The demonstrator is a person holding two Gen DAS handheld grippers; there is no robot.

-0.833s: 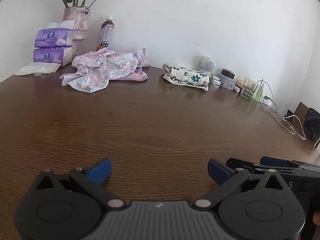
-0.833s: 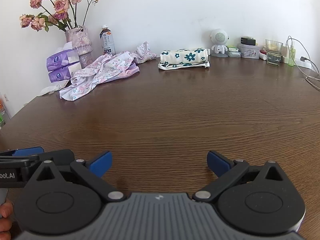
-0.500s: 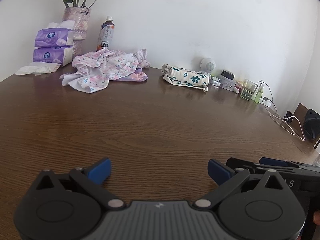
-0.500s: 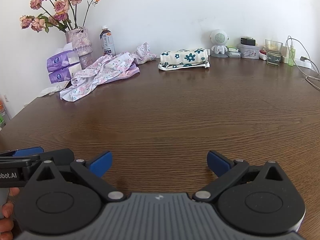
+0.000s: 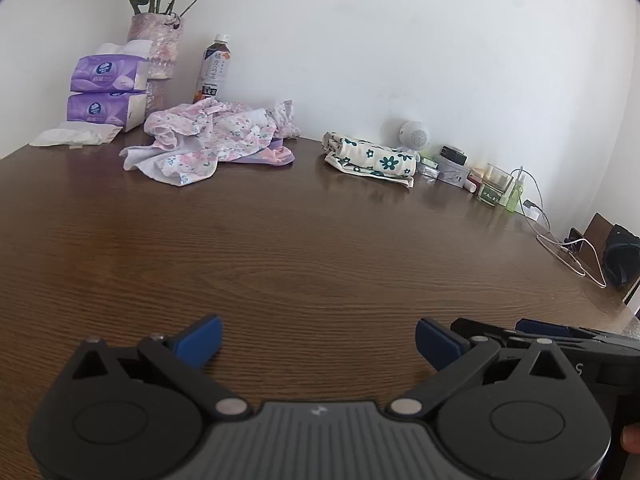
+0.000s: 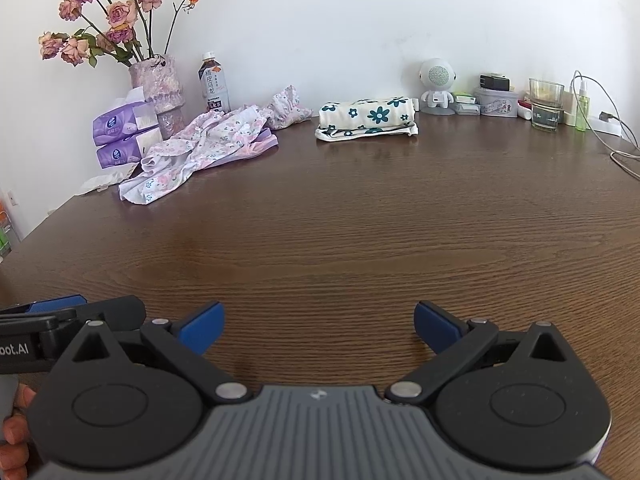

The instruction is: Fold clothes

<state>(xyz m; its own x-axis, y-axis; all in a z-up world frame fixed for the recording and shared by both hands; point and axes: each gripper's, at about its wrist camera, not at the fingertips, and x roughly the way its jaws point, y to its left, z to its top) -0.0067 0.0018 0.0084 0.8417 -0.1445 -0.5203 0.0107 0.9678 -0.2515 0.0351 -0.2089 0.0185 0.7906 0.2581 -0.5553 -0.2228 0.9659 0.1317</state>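
Brown wooden table fills most of both views, with a white wall behind. Both grippers, left gripper and right gripper, sit low in the frame with jaws wide and nothing between them. 1 crumpled pink flowery garment lies upper left. 1 folded cloth, maybe several pieces, lies upper middle.

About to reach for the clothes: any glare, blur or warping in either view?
Left wrist: sharp, fisheye bends the table, sheen below the folded floral cloth. Right wrist: sharp, dark corners, pale glare on the wood near the pink clothes.
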